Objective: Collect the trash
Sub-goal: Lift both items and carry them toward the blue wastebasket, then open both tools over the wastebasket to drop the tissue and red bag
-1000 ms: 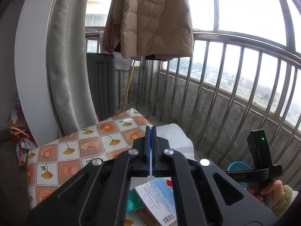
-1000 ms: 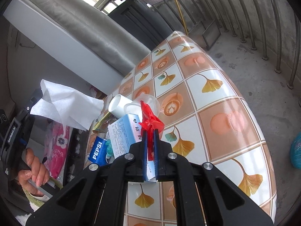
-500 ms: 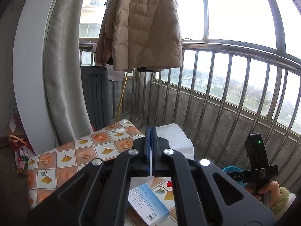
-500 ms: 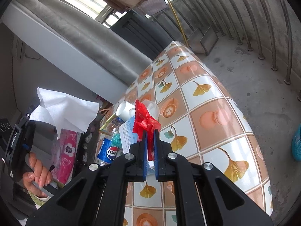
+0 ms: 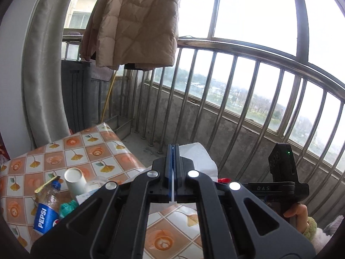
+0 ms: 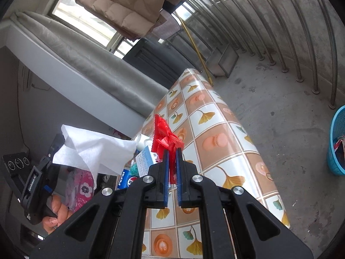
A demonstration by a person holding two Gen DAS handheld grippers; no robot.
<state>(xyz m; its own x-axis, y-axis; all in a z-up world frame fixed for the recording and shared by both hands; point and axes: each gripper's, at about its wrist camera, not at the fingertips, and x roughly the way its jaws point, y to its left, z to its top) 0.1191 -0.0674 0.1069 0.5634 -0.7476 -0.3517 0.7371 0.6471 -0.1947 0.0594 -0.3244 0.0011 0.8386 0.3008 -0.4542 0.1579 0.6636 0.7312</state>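
My left gripper is shut on a white tissue and holds it above the table's right edge. In the right wrist view the same tissue hangs at the left. My right gripper is shut on a crumpled red wrapper, lifted off the tiled tablecloth. On the table lie a Pepsi bottle, a white paper cup, a blue-and-white box and a teal scrap. A blue basket stands on the floor at the right.
A metal railing runs along the balcony. A beige jacket hangs above a dark cabinet, with a grey curtain beside it. Bare concrete floor lies between the table and the basket. A person's hand holds the left tool.
Both grippers have drawn back from the pile, each keeping its piece. The bottle and cup have come into the left wrist view. More of the blue basket shows at the right.
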